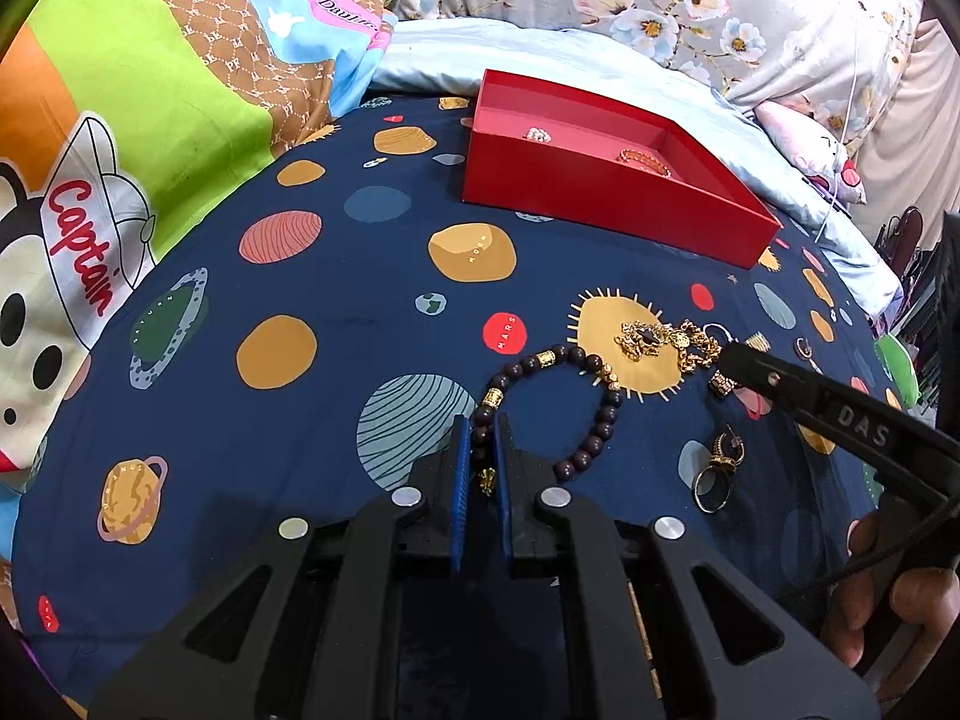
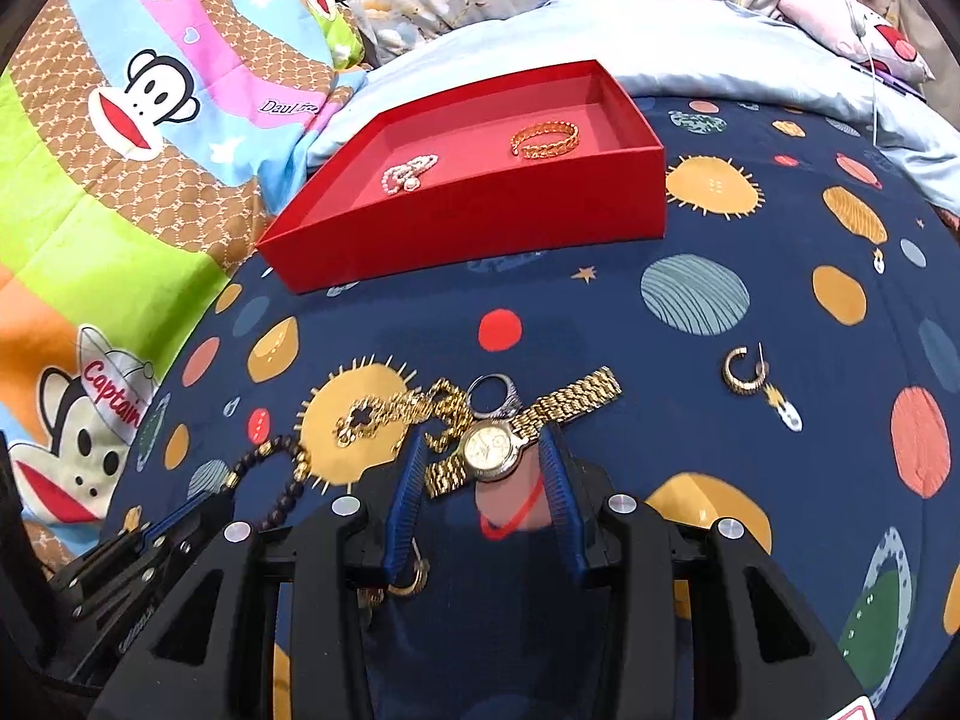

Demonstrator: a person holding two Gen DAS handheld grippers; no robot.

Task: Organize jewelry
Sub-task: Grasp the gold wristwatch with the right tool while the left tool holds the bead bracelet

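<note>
A: Nearest me, left gripper (image 1: pixel 480 456) is clamped on the bead bracelet (image 1: pixel 591 396) lying on the bedsheet (image 1: pixel 360 300).

B: My right gripper (image 2: pixel 483 468), fingers apart, straddles the gold watch (image 2: pixel 495 447); red box (image 2: pixel 480 222) beyond.

Gold watch (image 2: pixel 489 450) flat beside gold chain (image 2: pixel 396 411)

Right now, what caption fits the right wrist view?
Blue fingers straddle a gold watch; red box holds two bracelets.
</note>
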